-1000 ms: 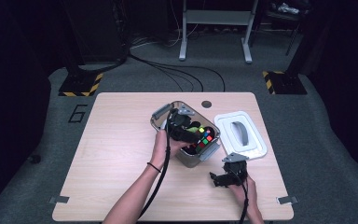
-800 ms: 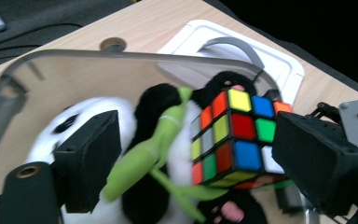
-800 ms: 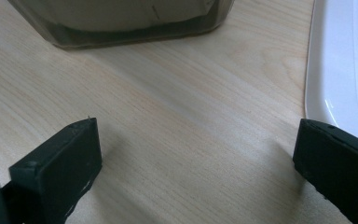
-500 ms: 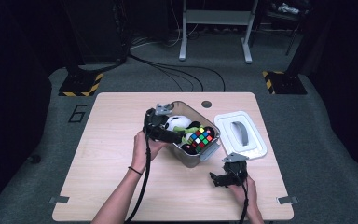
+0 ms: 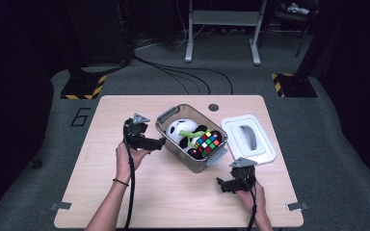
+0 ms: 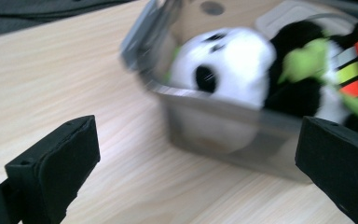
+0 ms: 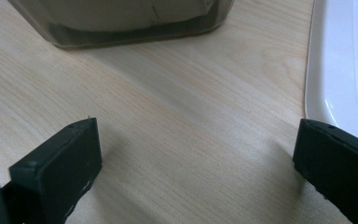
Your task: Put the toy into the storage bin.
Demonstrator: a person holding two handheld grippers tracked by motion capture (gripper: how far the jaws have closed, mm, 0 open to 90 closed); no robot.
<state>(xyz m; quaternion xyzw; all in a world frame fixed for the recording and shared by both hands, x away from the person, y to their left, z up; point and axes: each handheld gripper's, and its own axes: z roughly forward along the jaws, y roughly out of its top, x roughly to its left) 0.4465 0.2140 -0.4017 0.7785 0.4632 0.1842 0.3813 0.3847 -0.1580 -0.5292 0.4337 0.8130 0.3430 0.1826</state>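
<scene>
L gripper (image 5: 160, 143) sits at approx 9 o'clock of the clear plastic bin (image 5: 166, 134), just off its left wall, in the person's left hand (image 5: 127, 156). Its jaws have just been opening and now stand wide apart w/ nothing between them; in the left gripper view the two black pads frame bare table (image 6: 65, 70) and the bin's near wall (image 6: 223, 126), not touching either.

Bin is near table centre, set at a slant, long axis running approx 10 to 4 o'clock, grey latch handles at both short ends. Inside: plush panda (image 5: 179, 131) at the 10 o'clock end, white face up, w/ a green bit (image 5: 195, 136) across its body; Rubik's cube (image 5: 208, 140) at the 4 o'clock end, touching the panda. In the left gripper view the panda (image 6: 228, 60) is blurred but its face points toward the cam, cube (image 6: 356, 63) at far right edge.

White lid (image 5: 248, 138) w/ grey handle lies flat at 3 o'clock of the bin, just beside it, underside not visible.

R gripper (image 5: 223, 185) rests low on the table at approx 5 o'clock of the bin, near its corner, held by the right hand (image 5: 249, 195). Jaws wide apart, empty; right gripper view shows bare wood between the pads, bin base (image 7: 121, 23) at 12 o'clock, lid edge (image 7: 340, 70) at 2 o'clock.
</scene>
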